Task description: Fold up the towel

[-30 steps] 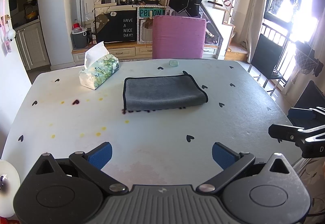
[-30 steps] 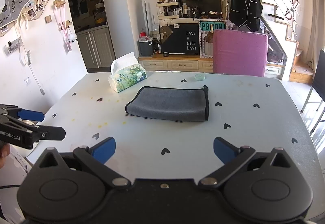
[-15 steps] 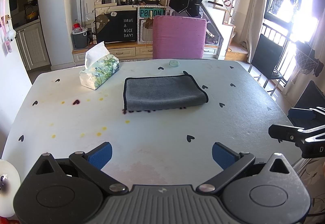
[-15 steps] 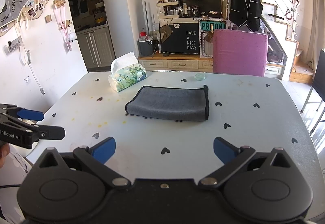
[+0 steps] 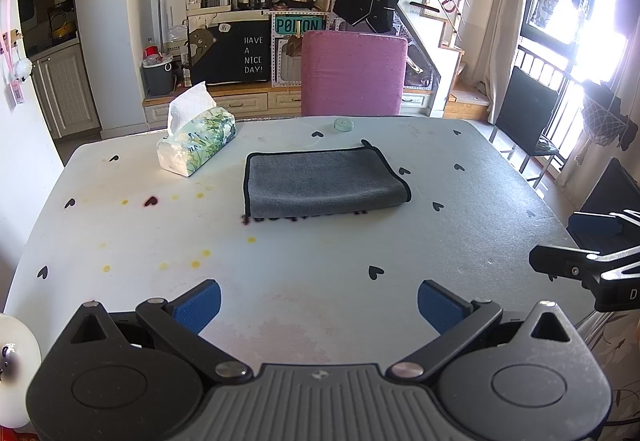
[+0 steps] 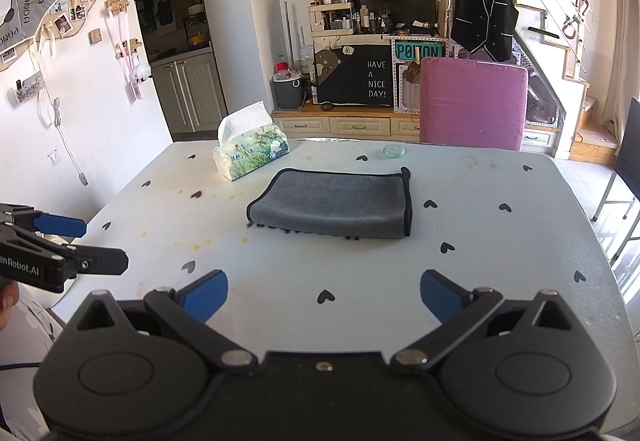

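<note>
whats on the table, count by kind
towel: 1
tissue box: 1
small round disc: 1
total: 3

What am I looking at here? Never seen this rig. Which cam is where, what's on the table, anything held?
There is no robot arm. A person carries a hand-held gripper in each hand, and each one has a fisheye camera looking forward along its two blue-padded fingers.

The left wrist view shows the left hand-held gripper at the bottom, with the other gripper poking in at the right edge. The right wrist view shows the right hand-held gripper, with the left one at its left edge.

On the white table with its heart marks lie a grey towel, already folded, a tissue box and a small round green object near the far edge. A pink chair stands behind.

Both grippers are open and hold nothing.
</note>
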